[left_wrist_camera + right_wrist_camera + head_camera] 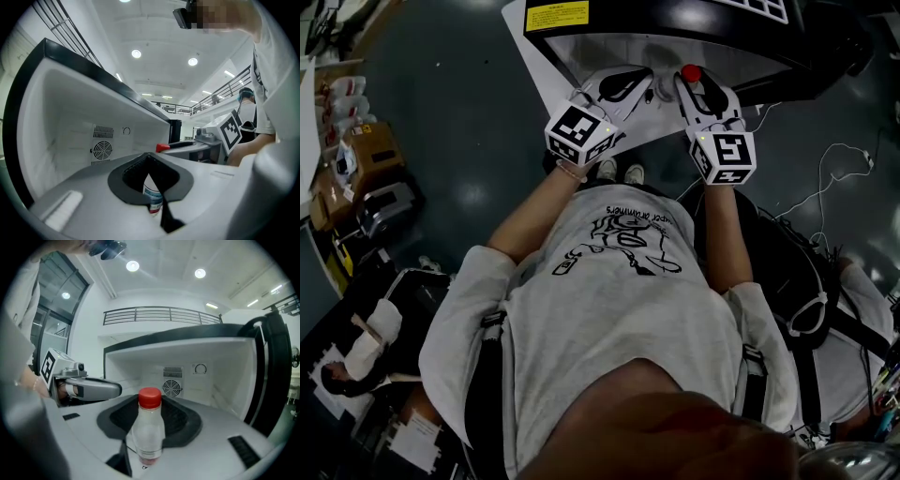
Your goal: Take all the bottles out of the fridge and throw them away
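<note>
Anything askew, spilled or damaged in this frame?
Nothing stands out. The right gripper holds a red-capped bottle upright, and the left gripper holds a labelled bottle, both in front of the open fridge. No spill or damage shows.

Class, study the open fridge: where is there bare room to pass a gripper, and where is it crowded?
Free: the white interior of the fridge, bare between the fan grille and the black frame. Crowded: the fridge mouth, where the left gripper with its labelled bottle and the right gripper with its red-capped bottle sit side by side.
</note>
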`<state>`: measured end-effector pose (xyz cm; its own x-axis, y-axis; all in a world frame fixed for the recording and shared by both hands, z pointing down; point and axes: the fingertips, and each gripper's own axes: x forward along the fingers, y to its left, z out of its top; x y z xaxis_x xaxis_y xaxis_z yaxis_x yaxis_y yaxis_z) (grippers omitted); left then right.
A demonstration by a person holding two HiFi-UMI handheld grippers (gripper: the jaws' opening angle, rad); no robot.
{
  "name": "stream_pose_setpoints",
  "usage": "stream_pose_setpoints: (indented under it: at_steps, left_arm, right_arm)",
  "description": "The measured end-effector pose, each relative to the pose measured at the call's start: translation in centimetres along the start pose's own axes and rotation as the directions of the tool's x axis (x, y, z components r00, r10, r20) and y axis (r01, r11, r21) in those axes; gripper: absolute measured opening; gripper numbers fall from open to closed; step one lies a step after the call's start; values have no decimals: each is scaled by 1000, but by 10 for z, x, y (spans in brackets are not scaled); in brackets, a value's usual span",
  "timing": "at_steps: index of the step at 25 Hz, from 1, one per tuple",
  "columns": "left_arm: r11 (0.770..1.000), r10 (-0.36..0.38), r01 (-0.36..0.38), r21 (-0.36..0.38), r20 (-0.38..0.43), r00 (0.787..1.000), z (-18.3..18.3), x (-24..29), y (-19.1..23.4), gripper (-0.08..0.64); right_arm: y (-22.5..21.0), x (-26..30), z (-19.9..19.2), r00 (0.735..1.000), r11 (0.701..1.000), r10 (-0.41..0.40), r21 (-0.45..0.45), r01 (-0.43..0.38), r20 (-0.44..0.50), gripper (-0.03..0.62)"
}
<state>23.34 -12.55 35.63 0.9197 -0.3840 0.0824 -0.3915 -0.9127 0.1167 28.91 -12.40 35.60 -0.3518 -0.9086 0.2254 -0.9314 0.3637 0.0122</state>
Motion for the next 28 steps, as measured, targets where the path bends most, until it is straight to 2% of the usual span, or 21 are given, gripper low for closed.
stream_pose_setpoints:
  at_steps: [9,12,28]
  left_arm:
    - [1000,-18,19,-17,32,999,25,-14,-16,8]
    - [1000,-17,17,-2,43,999,39,-20,-21,8]
    - [1000,-21,20,18,77,997,57,-38,-49,8]
  right_arm:
    - [16,-20,24,1000,1000,29,-3,-29,10,153]
    - [22,-29,36,999,999,38,-6,-38,14,153]
    - [33,-57,51,997,996,75,-40,-75,20,153]
